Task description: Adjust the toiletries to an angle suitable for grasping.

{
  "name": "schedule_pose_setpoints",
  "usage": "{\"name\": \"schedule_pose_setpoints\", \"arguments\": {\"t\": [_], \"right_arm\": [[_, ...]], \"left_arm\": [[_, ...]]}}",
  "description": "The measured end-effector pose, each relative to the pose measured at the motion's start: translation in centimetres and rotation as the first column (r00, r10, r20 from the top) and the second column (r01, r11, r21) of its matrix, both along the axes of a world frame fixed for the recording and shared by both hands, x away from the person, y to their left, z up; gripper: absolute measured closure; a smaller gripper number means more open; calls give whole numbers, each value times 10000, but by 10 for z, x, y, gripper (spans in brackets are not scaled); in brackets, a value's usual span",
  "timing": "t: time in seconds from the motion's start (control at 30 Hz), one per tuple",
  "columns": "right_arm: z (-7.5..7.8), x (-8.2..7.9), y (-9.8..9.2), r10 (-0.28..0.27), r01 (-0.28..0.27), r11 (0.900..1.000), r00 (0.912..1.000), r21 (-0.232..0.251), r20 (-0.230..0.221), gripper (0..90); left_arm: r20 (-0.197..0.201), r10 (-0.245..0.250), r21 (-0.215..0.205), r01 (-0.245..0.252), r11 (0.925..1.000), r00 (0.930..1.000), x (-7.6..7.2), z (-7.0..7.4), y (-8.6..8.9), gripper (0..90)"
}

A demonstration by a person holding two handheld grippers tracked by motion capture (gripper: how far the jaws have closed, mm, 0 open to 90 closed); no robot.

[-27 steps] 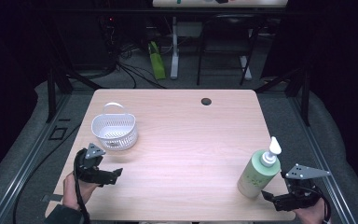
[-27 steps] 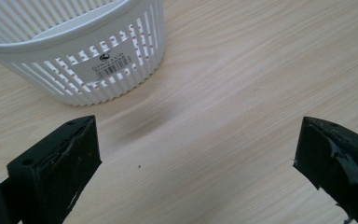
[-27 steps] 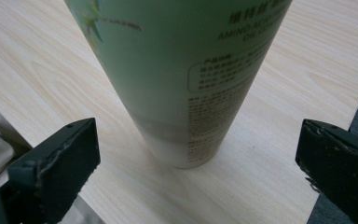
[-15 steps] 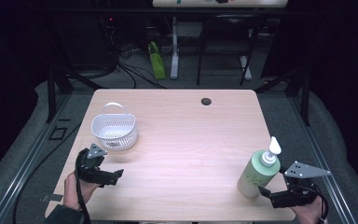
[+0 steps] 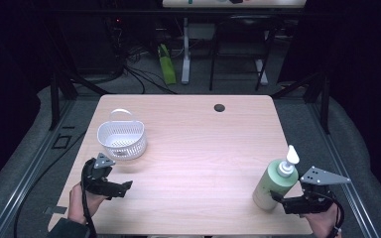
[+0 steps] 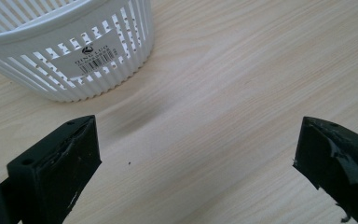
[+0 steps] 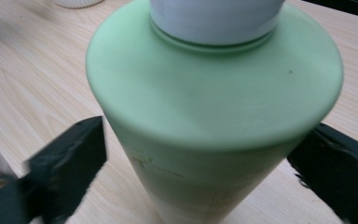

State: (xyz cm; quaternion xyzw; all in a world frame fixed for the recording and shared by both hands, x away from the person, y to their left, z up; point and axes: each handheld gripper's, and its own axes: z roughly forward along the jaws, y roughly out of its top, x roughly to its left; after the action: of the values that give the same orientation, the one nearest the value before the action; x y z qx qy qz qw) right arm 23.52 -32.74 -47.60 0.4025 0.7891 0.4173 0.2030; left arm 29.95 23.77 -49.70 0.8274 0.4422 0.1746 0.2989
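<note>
A: Where is the pale green plastic pump bottle [image 5: 274,184] with the white nozzle?

B: Upright near the wooden table's [image 5: 198,148] right front edge; long axis vertical; nozzle tipped up and right. The right gripper [image 7: 205,182] straddles its body, jaws wide, not yet pressing; lifting remains.

A: The other hand?

B: The left gripper [image 6: 196,163] hangs wide and empty near the white slatted plastic basket [image 5: 121,139].

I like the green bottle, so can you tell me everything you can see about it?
The pump bottle is pale green, smooth plastic by its look, with a white pump head whose nozzle points up. It stands upright near the right front corner of the wooden table. A faint label edge shows low on its side. The right gripper has a black jaw on each side of its body, with gaps showing, so not squeezing.
</note>
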Motion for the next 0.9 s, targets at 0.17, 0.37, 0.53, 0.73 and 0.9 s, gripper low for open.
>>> {"name": "schedule_pose_setpoints", "arguments": {"t": [0.17,0.37,0.53,0.73,0.9], "right_arm": [[0,2,2,-182,181,9998,9998,-48,-31,120],[0,4,9,-406,406,9991,9992,-91,-34,123],[0,7,21,-575,575,9983,9983,-131,11,125],[0,11,31,-659,660,9977,9978,-140,68,125],[-1,16,41,-746,747,9972,9972,-72,53,126]], "left_arm": [[37,-75,-27,76,10000,10000,0,1,-3,0],[99,-70,-73,71,9999,9999,-1,1,-3,0],[153,-64,-54,64,10000,9999,-1,1,-4,0],[114,-77,-13,77,10000,9999,0,1,-5,0],[81,-134,2,134,9999,9999,0,1,-6,0]]}}
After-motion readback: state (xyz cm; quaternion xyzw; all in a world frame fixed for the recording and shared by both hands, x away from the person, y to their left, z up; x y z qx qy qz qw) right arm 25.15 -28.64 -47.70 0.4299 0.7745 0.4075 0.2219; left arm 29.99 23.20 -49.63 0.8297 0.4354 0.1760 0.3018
